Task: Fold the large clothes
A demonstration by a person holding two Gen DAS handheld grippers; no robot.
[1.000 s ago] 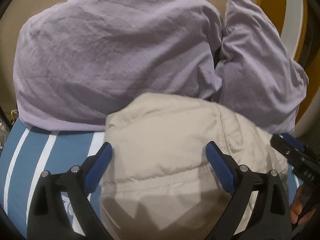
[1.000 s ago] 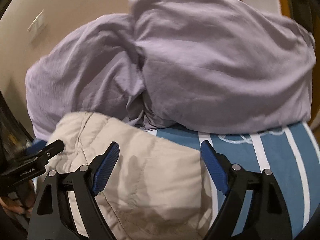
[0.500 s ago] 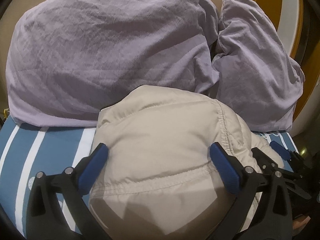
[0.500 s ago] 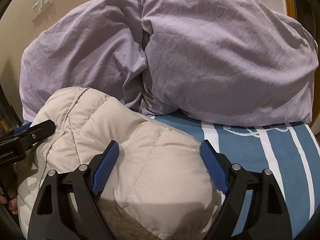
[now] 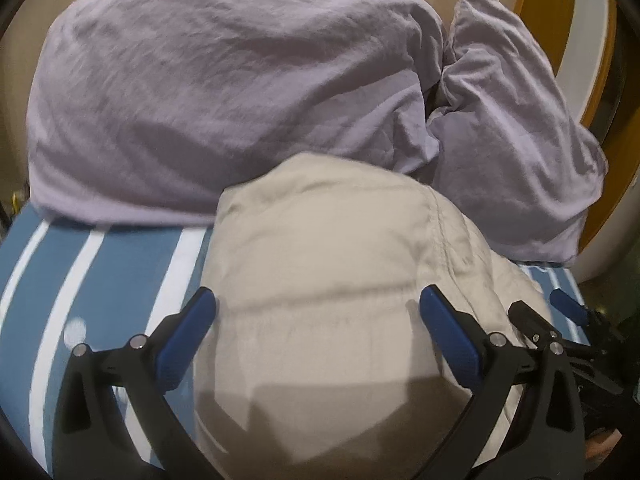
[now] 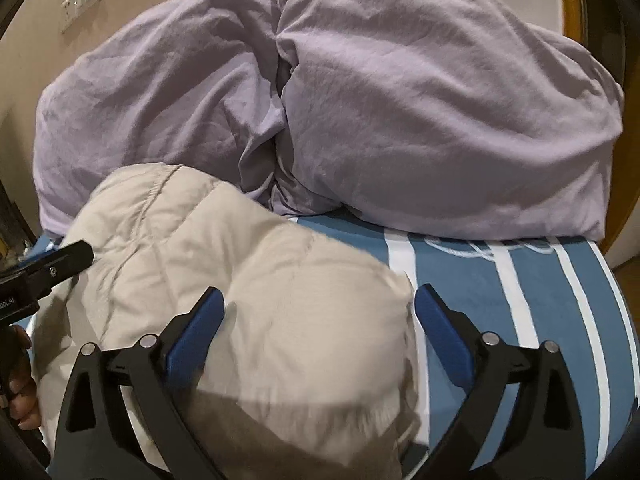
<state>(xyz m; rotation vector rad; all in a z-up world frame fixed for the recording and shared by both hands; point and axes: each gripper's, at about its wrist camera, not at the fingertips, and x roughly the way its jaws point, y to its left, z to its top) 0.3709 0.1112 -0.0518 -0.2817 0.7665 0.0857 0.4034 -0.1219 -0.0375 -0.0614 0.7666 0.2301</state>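
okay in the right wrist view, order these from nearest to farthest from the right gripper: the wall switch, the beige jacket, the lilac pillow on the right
1. Beige jacket: between the right gripper's open jaws.
2. Lilac pillow: behind, upper right, on the striped sheet.
3. Wall switch: far upper left, on the wall.

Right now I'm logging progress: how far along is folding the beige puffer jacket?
Done: the beige puffer jacket lies bundled into a compact mound on the striped bedsheet. In hand: nothing; left gripper and right gripper are open astride it. Left: whether it needs more folds can't be judged.
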